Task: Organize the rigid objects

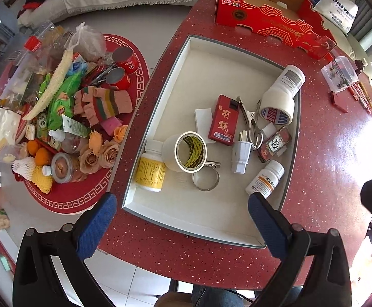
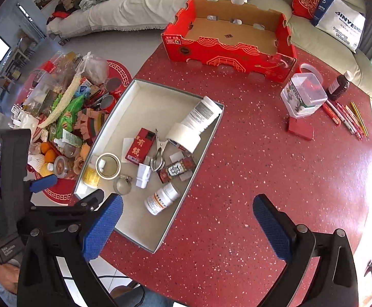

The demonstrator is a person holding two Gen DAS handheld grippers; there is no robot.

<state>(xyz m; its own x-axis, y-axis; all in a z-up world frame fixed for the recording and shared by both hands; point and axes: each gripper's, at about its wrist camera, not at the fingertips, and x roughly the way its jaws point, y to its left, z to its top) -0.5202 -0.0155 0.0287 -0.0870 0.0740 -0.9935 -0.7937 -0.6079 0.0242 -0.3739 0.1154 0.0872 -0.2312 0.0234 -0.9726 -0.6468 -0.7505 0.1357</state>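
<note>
Blue pads of my left gripper (image 1: 182,226) stand spread to their widest with nothing between them, above the near rim of the white tray (image 1: 186,226) on the red table (image 2: 237,179). My right gripper (image 2: 187,226) is equally wide and empty, over bare tabletop just beside the tray. Rigid items already lie in the tray. Well apart, at the table's far right, a clear lidded container (image 2: 304,97) stands upright beside a brown bottle (image 2: 339,86) and a row of pens (image 2: 349,117). I judge the container light, stiff and slippery; grip across its side walls. The pens' long axes run diagonally, parallel to one another.
</note>
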